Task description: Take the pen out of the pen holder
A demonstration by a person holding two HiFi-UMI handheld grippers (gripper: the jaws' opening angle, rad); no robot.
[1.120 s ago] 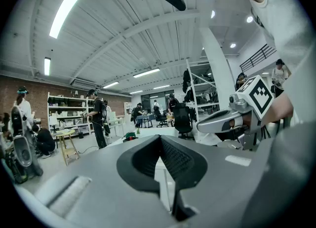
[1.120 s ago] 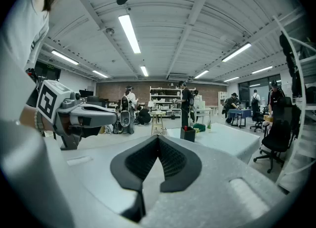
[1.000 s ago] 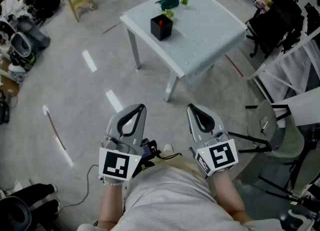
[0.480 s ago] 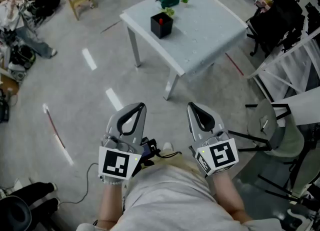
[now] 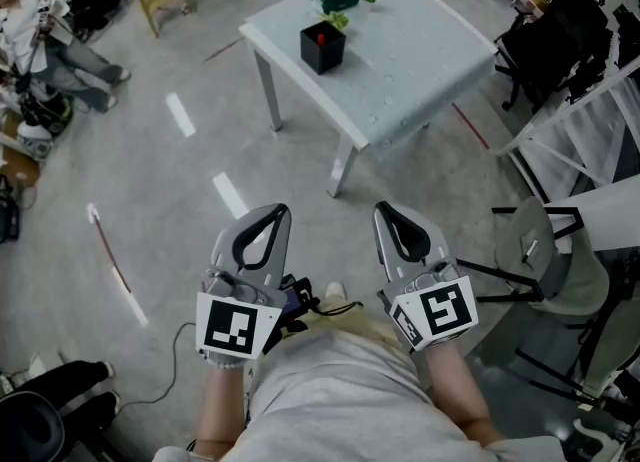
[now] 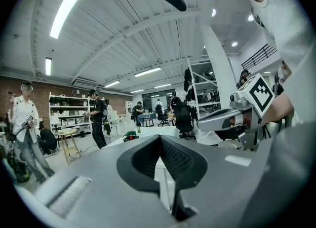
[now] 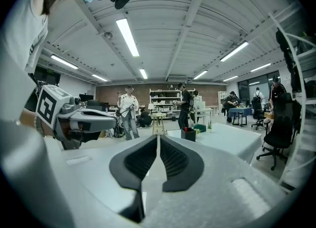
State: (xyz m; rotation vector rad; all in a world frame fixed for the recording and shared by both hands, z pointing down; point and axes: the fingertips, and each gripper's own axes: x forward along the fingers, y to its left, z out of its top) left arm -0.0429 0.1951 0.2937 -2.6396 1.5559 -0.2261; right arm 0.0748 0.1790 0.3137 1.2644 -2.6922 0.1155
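Black square pen holder (image 5: 323, 48), red-tipped pen (image 5: 320, 38) standing inside, sits well ahead of left gripper (image 5: 272, 213) and right gripper (image 5: 388, 210); both fingers clenched, empty.

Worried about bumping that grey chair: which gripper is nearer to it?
Right. In the head view the right gripper hangs just left of the grey chair; the left gripper is farther left, beyond the right one.

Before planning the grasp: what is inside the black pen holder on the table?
In the pen holder, one small red tip shows at the opening, probably the pen. The black walls cover its body, so other contents cannot be seen.
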